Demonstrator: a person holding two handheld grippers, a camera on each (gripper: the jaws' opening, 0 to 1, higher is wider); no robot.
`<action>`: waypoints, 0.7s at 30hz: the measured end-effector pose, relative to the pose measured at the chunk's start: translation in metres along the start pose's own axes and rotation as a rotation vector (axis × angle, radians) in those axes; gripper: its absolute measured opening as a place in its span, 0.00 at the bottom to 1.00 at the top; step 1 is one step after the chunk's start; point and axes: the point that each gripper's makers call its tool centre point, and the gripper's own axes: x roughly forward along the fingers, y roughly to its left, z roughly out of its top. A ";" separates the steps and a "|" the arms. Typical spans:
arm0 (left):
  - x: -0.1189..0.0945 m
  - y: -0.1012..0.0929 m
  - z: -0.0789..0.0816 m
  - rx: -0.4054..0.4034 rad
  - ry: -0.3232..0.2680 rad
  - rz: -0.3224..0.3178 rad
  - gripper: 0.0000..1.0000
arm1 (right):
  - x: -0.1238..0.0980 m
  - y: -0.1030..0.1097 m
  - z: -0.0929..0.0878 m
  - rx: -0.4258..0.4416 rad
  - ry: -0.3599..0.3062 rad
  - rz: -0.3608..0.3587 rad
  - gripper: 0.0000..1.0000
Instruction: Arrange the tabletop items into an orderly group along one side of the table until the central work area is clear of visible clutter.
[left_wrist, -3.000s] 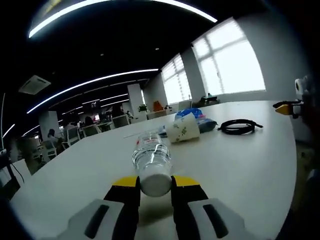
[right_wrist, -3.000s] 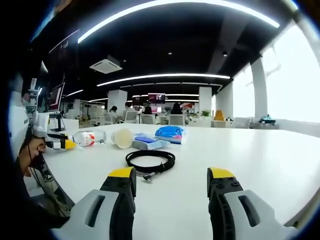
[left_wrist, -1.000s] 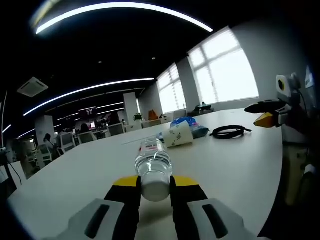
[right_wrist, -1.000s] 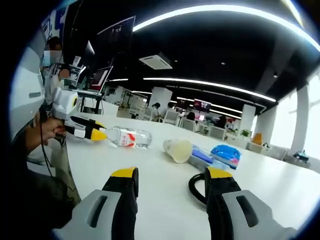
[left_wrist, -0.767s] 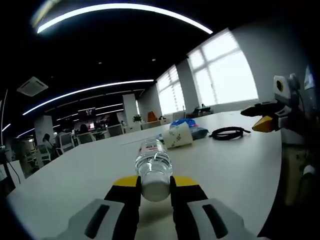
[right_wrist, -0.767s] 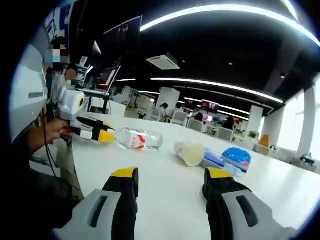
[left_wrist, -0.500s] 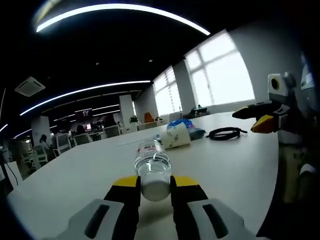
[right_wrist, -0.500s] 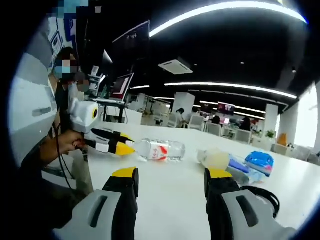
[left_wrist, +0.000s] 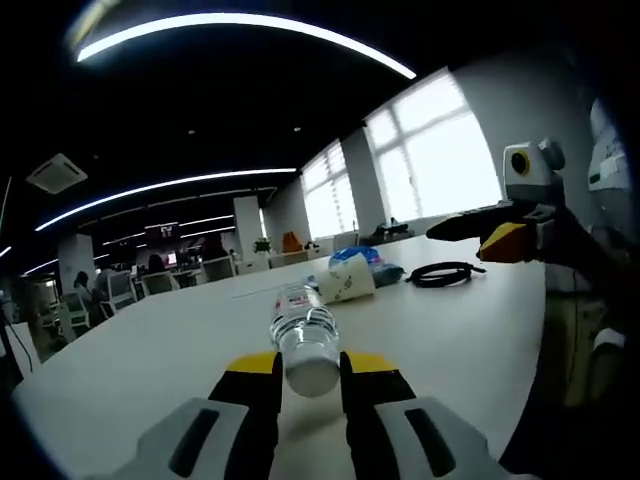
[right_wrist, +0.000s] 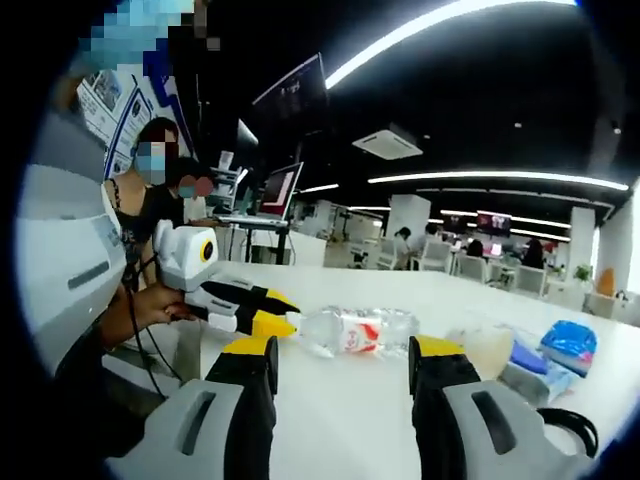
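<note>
A clear ribbed plastic bottle (left_wrist: 304, 335) lying on the smooth white table (left_wrist: 150, 360) was clamped by the left hand-held gripper (left_wrist: 309, 372) at 6 o'clock; the right hand-held gripper (right_wrist: 342, 362) was held open, empty.

The water bottle's (left_wrist: 303, 333) cap end is hidden between the left gripper's (left_wrist: 308, 372) jaws. The black cable (right_wrist: 568, 428) is cut off by the right gripper view's edge.

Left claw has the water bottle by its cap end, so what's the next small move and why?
Probably slide the water bottle toward the paper cup and cable. The left claw is shut on its cap end, and it lies apart from that cluster, out on the bare table.
</note>
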 end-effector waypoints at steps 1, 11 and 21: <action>-0.001 0.000 0.000 -0.004 -0.001 -0.001 0.22 | 0.002 0.001 0.000 -0.008 0.003 0.004 0.50; -0.007 0.005 0.001 -0.003 -0.002 -0.013 0.22 | 0.028 0.004 0.008 -0.084 -0.023 0.026 0.49; -0.016 0.015 0.001 0.033 0.011 0.027 0.22 | 0.046 0.016 0.010 -0.313 0.019 0.091 0.41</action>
